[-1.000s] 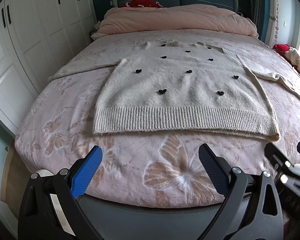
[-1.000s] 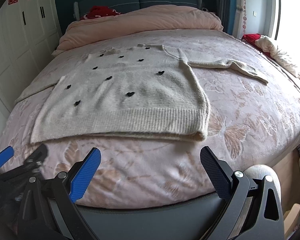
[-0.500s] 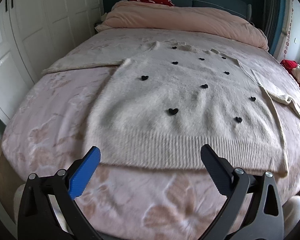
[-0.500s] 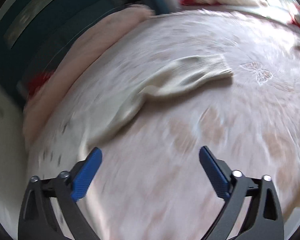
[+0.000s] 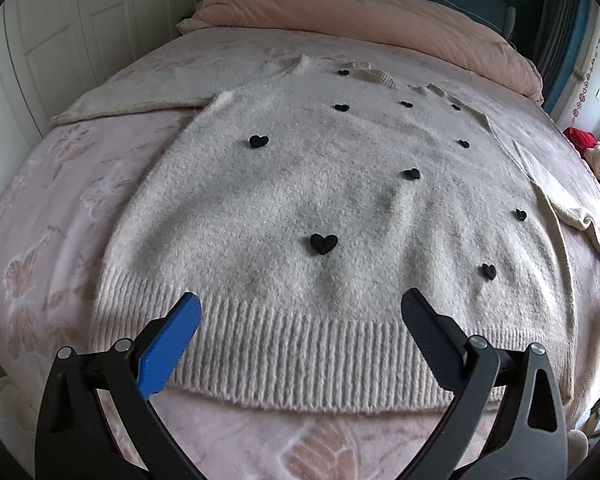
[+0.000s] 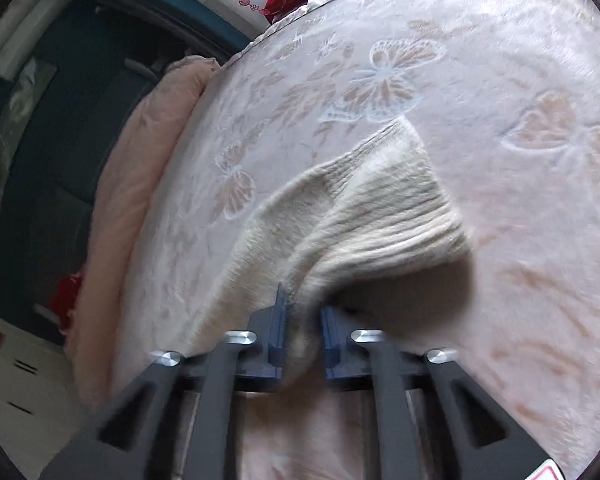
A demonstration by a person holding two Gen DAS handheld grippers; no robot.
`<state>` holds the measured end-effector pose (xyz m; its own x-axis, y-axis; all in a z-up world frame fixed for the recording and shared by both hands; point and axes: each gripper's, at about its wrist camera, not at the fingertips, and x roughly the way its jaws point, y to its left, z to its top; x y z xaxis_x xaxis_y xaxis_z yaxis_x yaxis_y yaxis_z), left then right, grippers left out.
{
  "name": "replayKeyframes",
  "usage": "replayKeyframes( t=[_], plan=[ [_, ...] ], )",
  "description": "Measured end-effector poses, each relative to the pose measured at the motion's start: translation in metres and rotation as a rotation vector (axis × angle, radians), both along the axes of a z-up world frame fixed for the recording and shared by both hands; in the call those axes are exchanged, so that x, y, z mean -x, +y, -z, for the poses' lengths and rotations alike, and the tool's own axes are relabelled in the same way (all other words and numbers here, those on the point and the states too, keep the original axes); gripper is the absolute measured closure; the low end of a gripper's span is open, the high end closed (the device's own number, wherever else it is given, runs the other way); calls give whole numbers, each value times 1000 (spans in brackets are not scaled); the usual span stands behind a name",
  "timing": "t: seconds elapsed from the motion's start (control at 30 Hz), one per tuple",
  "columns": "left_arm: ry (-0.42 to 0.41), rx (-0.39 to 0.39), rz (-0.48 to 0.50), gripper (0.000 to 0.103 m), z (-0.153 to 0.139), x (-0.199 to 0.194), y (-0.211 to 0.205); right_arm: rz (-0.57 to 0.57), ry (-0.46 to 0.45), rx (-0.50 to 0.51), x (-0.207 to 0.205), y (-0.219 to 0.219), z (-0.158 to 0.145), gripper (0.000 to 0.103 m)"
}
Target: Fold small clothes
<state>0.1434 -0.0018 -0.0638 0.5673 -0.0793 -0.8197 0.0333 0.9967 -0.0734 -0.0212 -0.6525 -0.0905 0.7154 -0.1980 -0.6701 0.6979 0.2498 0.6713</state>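
Evidently to fold it inward, the right gripper [image 6: 302,334] pinched the sleeve [image 6: 364,216]; the left gripper [image 5: 300,316] hung open over the sweater [image 5: 300,208] hem.

Fuzzy knit on plush bedding

The sweater [image 5: 300,200] looks like soft fuzzy knit with a ribbed hem and cuff [image 6: 400,216]; the bed [image 5: 60,208] cover is velvety embossed cloth; the left claw [image 5: 300,316] is matt plastic with shiny metal rivets.
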Motion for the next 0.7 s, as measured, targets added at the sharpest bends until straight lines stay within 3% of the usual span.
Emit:
replayKeyframes(
  t=[0.13,0.27,0.33,0.43,0.5,0.53,0.57,0.7],
  plan=[
    [-14,-4,1,5,-2,-3,6,6,-101,105,-9,-1,-41,91],
    [-20,37,-15,5,-6,-7,19,-107,-296,224,-43,27,-127,91],
    [-26,72,-28,5,-10,-11,27,-293,-379,329,-85,76,-188,91],
    [-40,127,-60,5,-17,-17,36,-572,-468,403,-140,159,-239,89],
    [-50,160,-84,5,-23,-23,43,-797,-476,382,-187,231,-244,85],
    [-50,177,-90,5,-26,-27,45,-907,-449,361,-211,272,-234,73],
    [-48,198,-91,5,-28,-32,47,-966,-418,357,-224,297,-222,65],
    [-50,281,-78,5,-40,-61,54,-1067,-290,332,-240,352,-166,61]
  ],
)
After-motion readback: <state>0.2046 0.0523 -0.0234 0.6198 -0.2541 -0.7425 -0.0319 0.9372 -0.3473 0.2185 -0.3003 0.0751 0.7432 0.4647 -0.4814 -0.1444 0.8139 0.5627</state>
